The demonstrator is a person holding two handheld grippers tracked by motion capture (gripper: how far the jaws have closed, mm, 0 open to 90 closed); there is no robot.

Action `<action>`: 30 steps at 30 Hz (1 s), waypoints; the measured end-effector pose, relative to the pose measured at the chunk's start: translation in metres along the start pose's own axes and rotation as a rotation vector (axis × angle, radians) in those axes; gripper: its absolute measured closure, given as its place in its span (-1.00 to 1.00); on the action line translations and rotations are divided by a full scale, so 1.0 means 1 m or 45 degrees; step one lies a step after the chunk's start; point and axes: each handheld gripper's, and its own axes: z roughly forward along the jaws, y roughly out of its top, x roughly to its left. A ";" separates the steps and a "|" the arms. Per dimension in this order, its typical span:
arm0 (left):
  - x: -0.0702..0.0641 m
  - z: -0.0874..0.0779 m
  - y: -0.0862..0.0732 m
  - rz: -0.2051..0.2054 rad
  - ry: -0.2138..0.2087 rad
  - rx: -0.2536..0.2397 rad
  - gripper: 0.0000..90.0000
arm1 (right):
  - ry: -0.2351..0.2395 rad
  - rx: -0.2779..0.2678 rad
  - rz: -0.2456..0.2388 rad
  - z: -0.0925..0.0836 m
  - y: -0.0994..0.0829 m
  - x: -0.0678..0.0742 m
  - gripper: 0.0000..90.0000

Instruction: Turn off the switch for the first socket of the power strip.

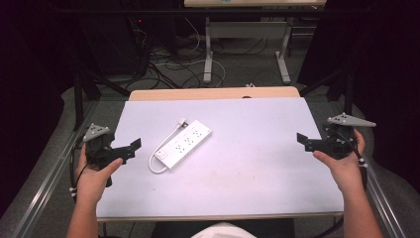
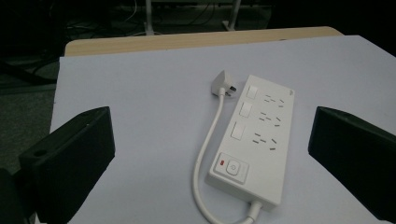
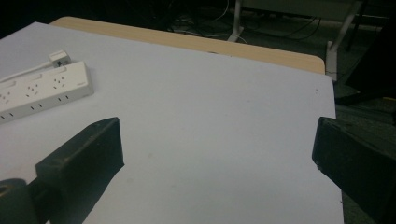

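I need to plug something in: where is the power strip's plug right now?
The plug lies on the white sheet, at the far end of the power strip, left of centre in the high view.

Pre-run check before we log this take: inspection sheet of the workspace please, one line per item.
Surface: white sheet over a wooden table, faint smudges.
Job's things: white power strip lying flat, left of centre; its plug unplugged beside it.
Clutter: nothing seen.
Grippers: left gripper open, empty, at the left edge; right gripper open, empty, at the right edge.
Cables: strip's cord looped alongside it; loose cables on the floor.
Surroundings: dark room, another table's legs behind.
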 end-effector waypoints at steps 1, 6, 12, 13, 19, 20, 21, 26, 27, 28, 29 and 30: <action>0.000 0.000 -0.001 0.000 -0.001 -0.005 -0.99 | 0.000 0.000 0.000 0.000 0.000 0.000 -0.97; 0.001 0.002 -0.004 -0.012 -0.012 -0.002 -0.98 | 0.005 0.033 -0.022 0.006 -0.005 0.005 -0.97; -0.002 0.001 -0.006 -0.019 -0.021 -0.018 -0.91 | 0.002 0.014 -0.047 0.009 -0.008 0.012 -0.97; -0.003 0.001 -0.006 -0.021 -0.022 -0.029 -0.90 | 0.015 0.020 -0.036 0.009 -0.008 0.014 -0.97; -0.006 -0.001 -0.005 -0.010 -0.022 -0.046 -0.86 | 0.029 0.021 -0.063 0.011 -0.010 0.021 -0.97; -0.006 -0.001 -0.005 -0.002 -0.021 -0.045 -0.85 | 0.027 0.014 -0.062 0.012 -0.010 0.023 -0.97; -0.007 -0.001 -0.005 0.000 -0.021 -0.042 -0.83 | 0.033 0.027 -0.066 0.012 -0.011 0.024 -0.97; -0.009 -0.001 -0.006 0.008 -0.021 -0.032 -0.64 | 0.036 0.028 -0.084 0.014 -0.011 0.027 -0.96; -0.010 0.000 -0.007 0.008 -0.019 -0.032 -0.64 | 0.038 0.025 -0.080 0.014 -0.010 0.028 -0.96; -0.010 0.000 -0.007 0.013 -0.022 -0.027 -0.64 | 0.036 0.005 -0.086 0.015 -0.010 0.028 -0.96; -0.011 0.000 -0.007 0.014 -0.022 -0.025 -0.62 | 0.042 0.010 -0.086 0.014 -0.010 0.029 -0.96; -0.011 0.000 -0.007 0.020 -0.023 -0.024 -0.62 | 0.042 0.010 -0.086 0.014 -0.010 0.029 -0.96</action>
